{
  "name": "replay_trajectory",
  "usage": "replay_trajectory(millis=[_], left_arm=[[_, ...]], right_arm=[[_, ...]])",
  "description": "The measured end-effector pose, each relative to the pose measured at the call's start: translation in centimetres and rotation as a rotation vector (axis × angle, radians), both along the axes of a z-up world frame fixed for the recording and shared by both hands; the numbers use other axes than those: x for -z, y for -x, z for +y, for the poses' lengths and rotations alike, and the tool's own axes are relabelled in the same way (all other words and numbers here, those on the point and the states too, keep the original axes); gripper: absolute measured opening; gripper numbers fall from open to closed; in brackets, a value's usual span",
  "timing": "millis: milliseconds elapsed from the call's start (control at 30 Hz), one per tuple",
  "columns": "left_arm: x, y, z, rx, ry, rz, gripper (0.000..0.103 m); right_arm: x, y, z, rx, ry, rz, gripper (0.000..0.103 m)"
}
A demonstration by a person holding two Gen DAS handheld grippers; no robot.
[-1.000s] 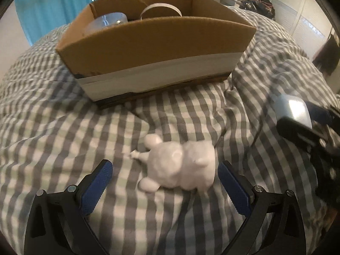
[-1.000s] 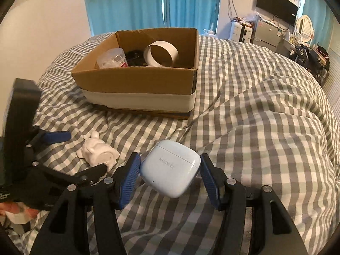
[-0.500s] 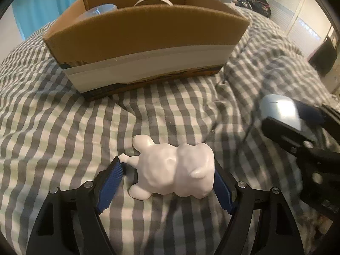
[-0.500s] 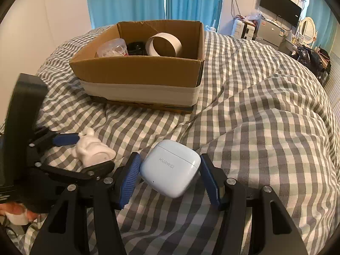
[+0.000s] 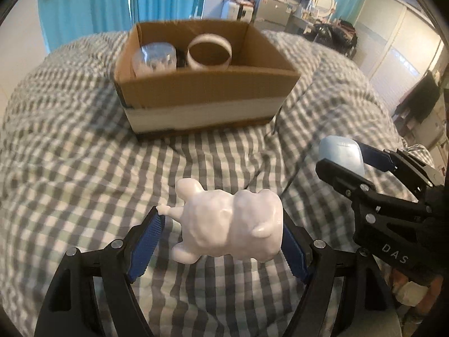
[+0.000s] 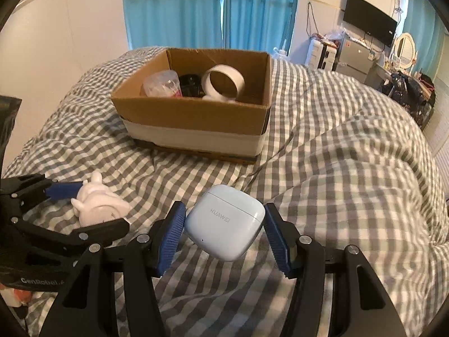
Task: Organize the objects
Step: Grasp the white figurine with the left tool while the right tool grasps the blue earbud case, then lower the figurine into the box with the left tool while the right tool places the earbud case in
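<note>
Step in hand, as judged: carrying two items toward the cardboard box [image 5: 202,95], one in each gripper.

Left gripper [image 5: 221,236]: clenched on the white figurine [image 5: 230,224]. The blue pads [image 5: 146,241] bear on the figurine's two ends; the tail tip touches the left pad. The figurine appears lifted clear of the checked bedspread [image 5: 70,168], though contact underneath cannot be ruled out from this view.

Right gripper [image 6: 224,233]: grasping the pale blue earbud case [image 6: 224,221], turned corner-down, with a pad at either side. The left pad looks flush to the case; the right pad [image 6: 276,241] touches near the upper corner only, so the grip seems marginal.

The box stands at 12 o'clock from the left gripper and at about 11 o'clock from the right, well apart from both. Already inside: a white ring [image 6: 224,82], a clear plastic cup [image 6: 162,85], and a dark item [image 6: 190,84] between them, too small to identify. Free floor shows at the box's right side.

From the left wrist view, the right gripper sits at 3 o'clock, just beside.

Next move calls for: raising both loads above the near wall, advancing over the opening, then releasing one at a time. Risks: the case may slip, and the grippers may collide at the opening.
</note>
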State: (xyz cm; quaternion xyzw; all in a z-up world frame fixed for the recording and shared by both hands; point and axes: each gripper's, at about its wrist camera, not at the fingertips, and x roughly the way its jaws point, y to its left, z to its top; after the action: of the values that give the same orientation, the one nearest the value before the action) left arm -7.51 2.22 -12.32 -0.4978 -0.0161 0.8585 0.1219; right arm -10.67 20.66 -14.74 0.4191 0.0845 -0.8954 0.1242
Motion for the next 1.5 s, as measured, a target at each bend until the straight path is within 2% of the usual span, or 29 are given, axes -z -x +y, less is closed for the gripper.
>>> replay_trajectory(millis=[233,433,533,700,833,1067,1233,1500], left_arm=[[-4.6,0.9,-0.1,0.016,-0.006,0.108,0.08],[-8.8,3.7,-1.1,-0.002,0.03,0.205,0.08],[-10.2,5.9,-1.4,-0.016,0.045,0.243,0.08],[-10.5,9.9,-2.1,-0.046,0.056,0.241,0.08],[-9.6,12.9,-2.0,-0.05,0.079,0.239,0.08],[-6.2,16.9,-1.0,-0.03,0.101,0.189,0.08],[-4.4,18.2,-0.4,0.021,0.084,0.197,0.08],[-2.3,19.5,0.5,0.08,0.089,0.202,0.08]], right_arm=[[-4.6,-0.6,0.4,-0.007,0.011,0.086,0.057],[-9.0,1.4,0.5,-0.025,0.019,0.169,0.057],[-10.7,3.1,0.1,-0.034,0.03,0.199,0.057],[-12.1,6.2,-0.8,-0.035,0.06,0.213,0.057],[-12.2,8.8,-1.9,-0.051,0.065,0.21,0.057],[-10.5,14.4,-3.2,-0.061,0.077,0.178,0.057],[-8.3,17.8,-3.6,-0.06,0.088,0.134,0.057],[-4.5,20.5,-3.3,-0.06,0.113,0.063,0.057]])
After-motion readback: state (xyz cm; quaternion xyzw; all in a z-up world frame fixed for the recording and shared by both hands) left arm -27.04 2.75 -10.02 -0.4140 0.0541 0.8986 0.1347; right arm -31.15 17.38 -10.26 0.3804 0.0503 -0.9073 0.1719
